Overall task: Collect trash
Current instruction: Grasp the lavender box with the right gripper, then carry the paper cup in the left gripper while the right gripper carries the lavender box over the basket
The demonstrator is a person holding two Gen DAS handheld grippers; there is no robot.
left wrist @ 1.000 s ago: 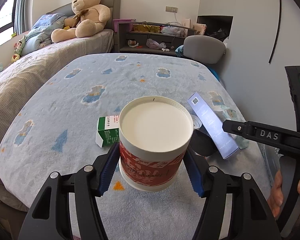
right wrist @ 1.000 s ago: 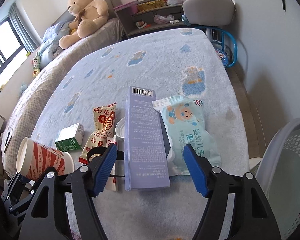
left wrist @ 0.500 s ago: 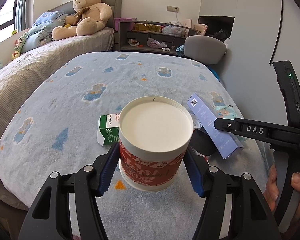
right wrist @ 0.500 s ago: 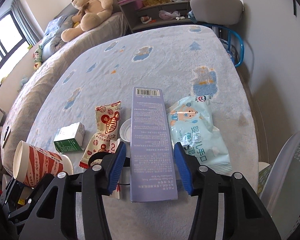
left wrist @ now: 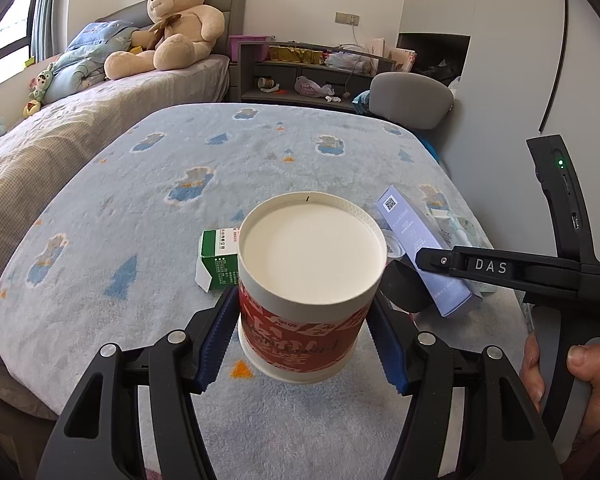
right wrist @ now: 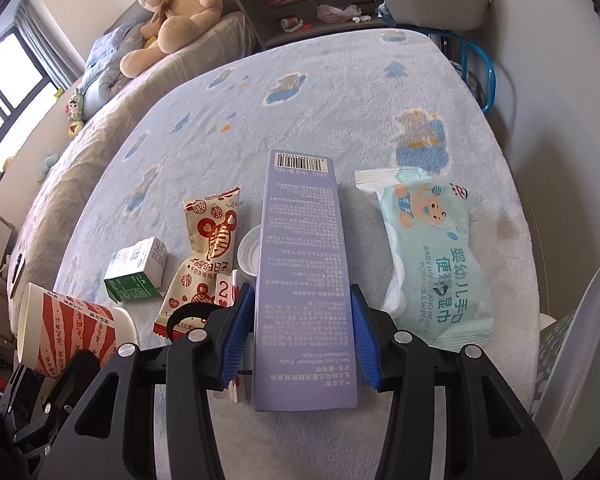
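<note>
Box on the blanket is pinched near its end by my right gripper and could tip out, while my left gripper squeezes the cup, which could crush

Paper cup: matt paper, smooth white base.
Purple box: smooth cardboard, slight sheen.
Wipes pack: glossy plastic film.
Table cover: fuzzy cloth.
Fingers: ribbed blue pads.

Both grippers are black plastic frames with ribbed blue pads and silver screws; the right gripper bears white "DAS" lettering and a green light.
</note>
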